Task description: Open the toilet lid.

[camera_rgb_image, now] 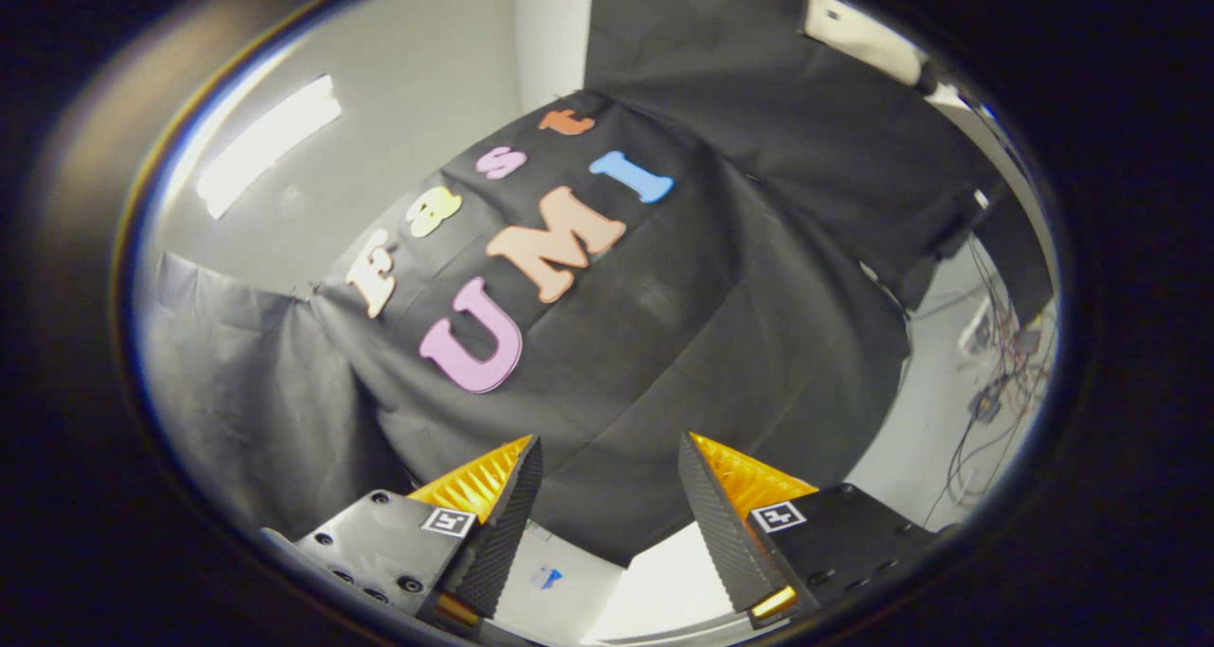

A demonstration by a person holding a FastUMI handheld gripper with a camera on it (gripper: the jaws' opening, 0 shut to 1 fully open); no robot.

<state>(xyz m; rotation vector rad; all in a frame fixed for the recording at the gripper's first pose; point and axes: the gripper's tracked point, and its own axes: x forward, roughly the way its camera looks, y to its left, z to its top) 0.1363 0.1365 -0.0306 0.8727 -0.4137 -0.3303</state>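
Gripper (609, 448) released, fingers apart, nothing between them; black cloth wall (664, 343) ahead, white surface (664, 585) below.

Gripper (610, 457) fingers spread apart, nothing between them, aimed at black cloth wall (664, 343). Bit of white surface (664, 585) low between fingers, cable tangle (1005, 381) off right.
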